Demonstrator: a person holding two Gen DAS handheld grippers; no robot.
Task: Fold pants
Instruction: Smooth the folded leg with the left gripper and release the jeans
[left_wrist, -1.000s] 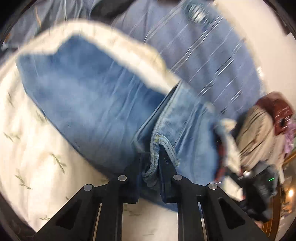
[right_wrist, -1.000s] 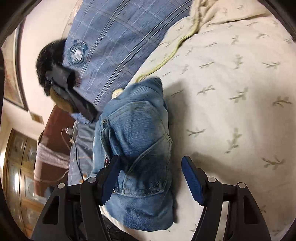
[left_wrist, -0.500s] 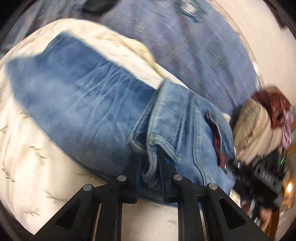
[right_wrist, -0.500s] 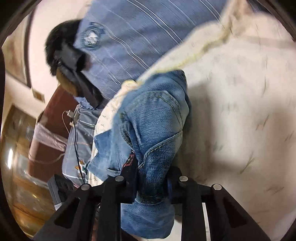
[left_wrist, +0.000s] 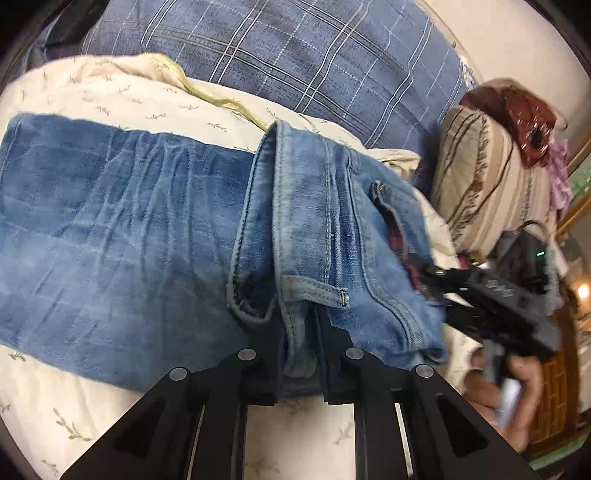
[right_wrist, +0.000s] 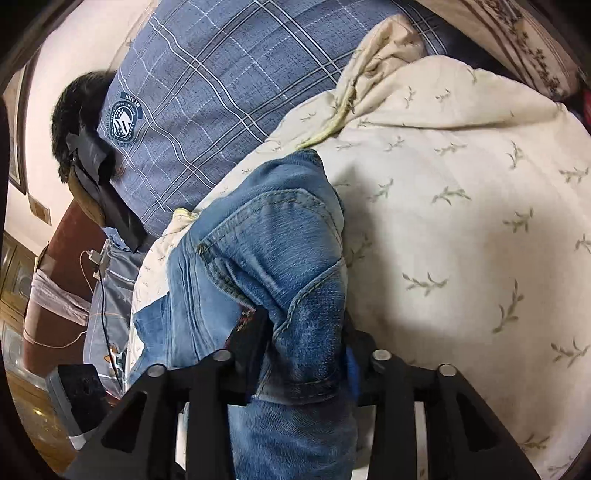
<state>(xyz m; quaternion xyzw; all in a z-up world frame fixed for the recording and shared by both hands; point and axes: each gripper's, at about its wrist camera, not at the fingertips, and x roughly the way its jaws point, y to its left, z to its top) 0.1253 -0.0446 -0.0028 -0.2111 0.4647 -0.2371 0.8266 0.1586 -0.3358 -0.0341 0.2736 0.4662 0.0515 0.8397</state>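
Observation:
Blue jeans lie folded on a cream leaf-print quilt, the waist end doubled over the legs. My left gripper is shut on a bunched denim edge below a belt loop. In the right wrist view the pocket end of the jeans fills the gap of my right gripper; its jaws are opening, and the denim still touches both fingers. A hand holds that gripper at the jeans' right end.
A blue plaid pillow lies behind the quilt. At the right are a striped cushion and a dark red item. Beside the bed, wooden furniture and a cable show at left. Bare quilt spreads to the right.
The right gripper went from wide around the pocket end to clamped on it, and now stands wider. Both grippers carried the waist end across; the jeans now lie flatter, and the left grip is unchanged.

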